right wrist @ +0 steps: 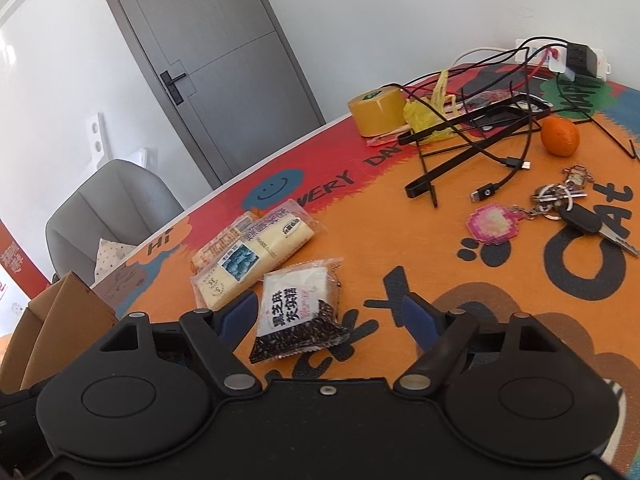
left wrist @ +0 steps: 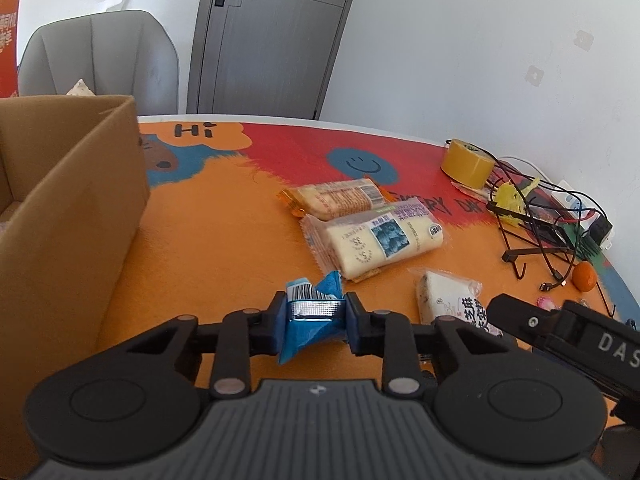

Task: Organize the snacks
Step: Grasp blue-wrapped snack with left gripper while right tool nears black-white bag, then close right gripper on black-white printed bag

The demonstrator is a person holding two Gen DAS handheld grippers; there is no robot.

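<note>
blue snack packet (left wrist: 314, 312) in left tool (left wrist: 316, 312)

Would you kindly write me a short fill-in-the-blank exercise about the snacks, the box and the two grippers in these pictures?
1. The left gripper is shut on a small snack packet whose wrapper is ____ in colour.
2. The right gripper is ____, with the black sesame snack pack lying between its fingers.
3. The roll of tape near the cables is ____ in colour.
4. In the left wrist view, the cardboard box stands on the ____ side of the picture.

Missing words: blue; open; yellow; left
</note>
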